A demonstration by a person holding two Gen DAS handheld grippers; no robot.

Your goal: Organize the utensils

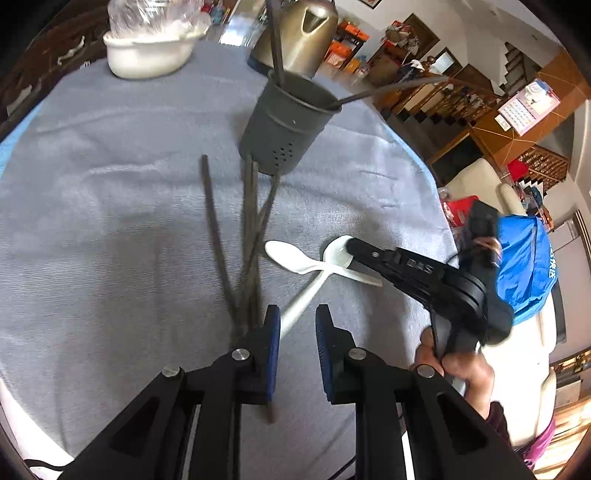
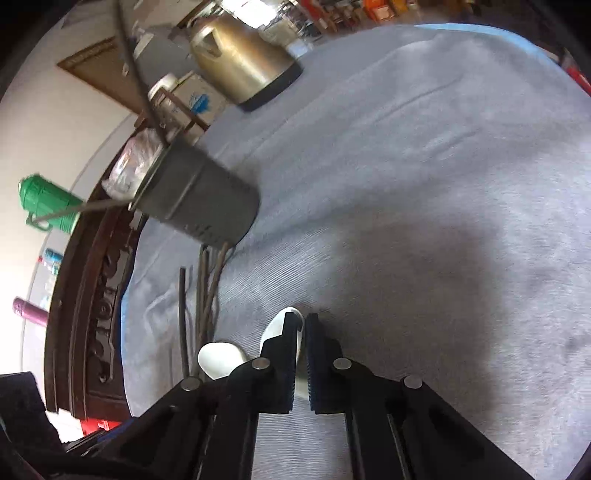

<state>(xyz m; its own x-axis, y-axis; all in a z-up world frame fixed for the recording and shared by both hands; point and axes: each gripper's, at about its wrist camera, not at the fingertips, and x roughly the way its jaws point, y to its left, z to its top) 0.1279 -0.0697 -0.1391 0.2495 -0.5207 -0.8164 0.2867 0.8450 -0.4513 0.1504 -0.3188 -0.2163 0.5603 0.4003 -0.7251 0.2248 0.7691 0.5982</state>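
A grey utensil holder (image 1: 284, 129) (image 2: 207, 199) stands on the grey cloth with dark chopsticks leaning out of it. Several more dark chopsticks (image 1: 243, 240) (image 2: 203, 295) lie fanned on the cloth in front of it. Two white spoons (image 1: 291, 260) lie crossed beside them. My left gripper (image 1: 297, 310) is open just above the cloth; one spoon's handle tip (image 1: 295, 314) reaches its left pad. My right gripper (image 2: 303, 317) (image 1: 351, 243) is shut on the bowl end of a white spoon (image 2: 277, 328). The other spoon's bowl (image 2: 221, 358) lies to its left.
A brass-coloured kettle (image 1: 306, 33) (image 2: 240, 55) and a white bowl (image 1: 147, 51) holding a plastic bag stand at the far side. The cloth's edge (image 1: 424, 166) drops off at the right. A hand (image 1: 454, 365) holds the right gripper. A green flask (image 2: 44, 199) stands beyond the table.
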